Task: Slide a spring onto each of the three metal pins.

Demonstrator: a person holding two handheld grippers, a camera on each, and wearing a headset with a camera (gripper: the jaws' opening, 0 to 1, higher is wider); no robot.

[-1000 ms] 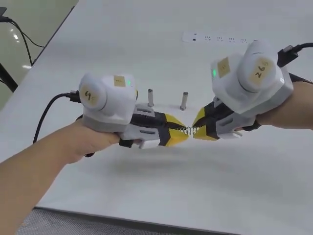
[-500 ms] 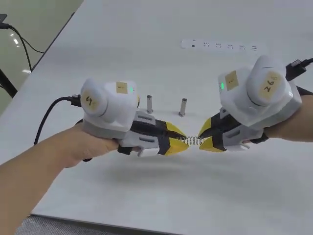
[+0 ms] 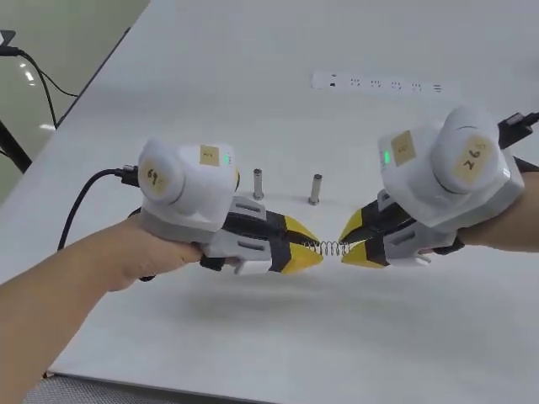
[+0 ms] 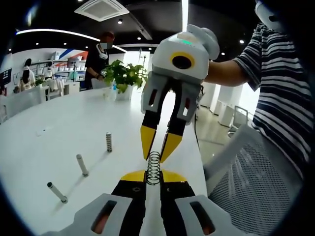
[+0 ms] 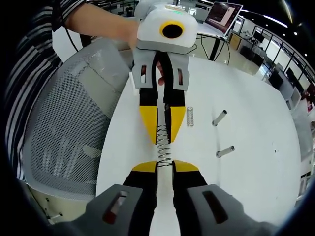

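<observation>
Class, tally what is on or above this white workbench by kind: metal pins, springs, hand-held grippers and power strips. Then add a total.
Short grey metal pins: 3
Coiled wire springs: 2 (held spring, spring on a pin)
Hand-held grippers: 2 (left gripper, right gripper)
White power strip: 1
Total: 8

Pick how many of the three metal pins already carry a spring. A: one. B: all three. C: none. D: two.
A: the left gripper view shows one spring-covered pin, while a second pin and a third pin stand bare; another spring is held between the left tool and the right tool.
</observation>
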